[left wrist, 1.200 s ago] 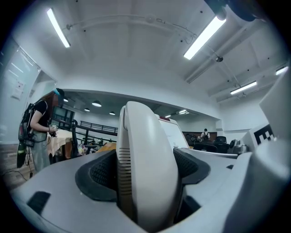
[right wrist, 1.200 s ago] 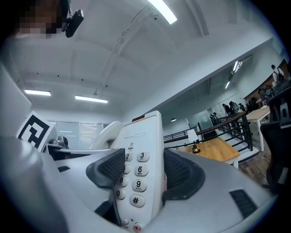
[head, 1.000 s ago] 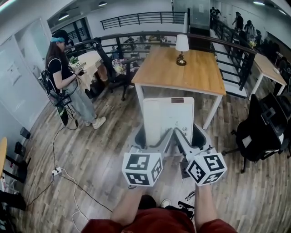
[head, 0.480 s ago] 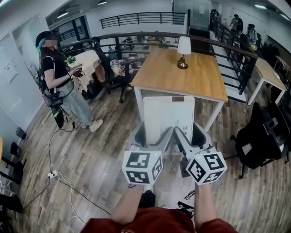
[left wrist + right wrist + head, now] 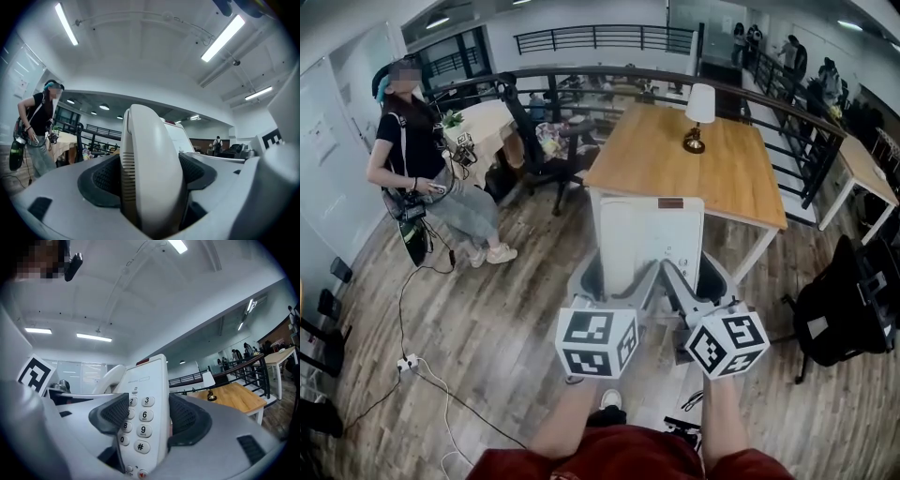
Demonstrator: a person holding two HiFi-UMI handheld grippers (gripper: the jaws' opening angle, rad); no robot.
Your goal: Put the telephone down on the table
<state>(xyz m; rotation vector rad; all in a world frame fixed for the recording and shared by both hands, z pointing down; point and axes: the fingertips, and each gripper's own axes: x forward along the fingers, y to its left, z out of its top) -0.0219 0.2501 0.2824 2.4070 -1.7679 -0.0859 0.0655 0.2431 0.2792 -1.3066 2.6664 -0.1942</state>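
Bridging left claw (image 5: 150, 176) and right claw (image 5: 145, 416): telephone (image 5: 649, 239)

**Broad stretch of table lies open, lamp alone at far end**

The wooden table (image 5: 675, 173) is bare across its near and middle parts; a small lamp (image 5: 697, 117) near the far edge is the only thing on it. The telephone (image 5: 649, 242), clamped between the left hand-held gripper (image 5: 149, 173) and the right hand-held gripper (image 5: 149, 417), fills the space before the near edge. A black chair (image 5: 844, 309) stands off to the right. An office chair (image 5: 534, 141) and a person (image 5: 417, 159) stand well apart on the left. A railing (image 5: 581, 77) runs behind.
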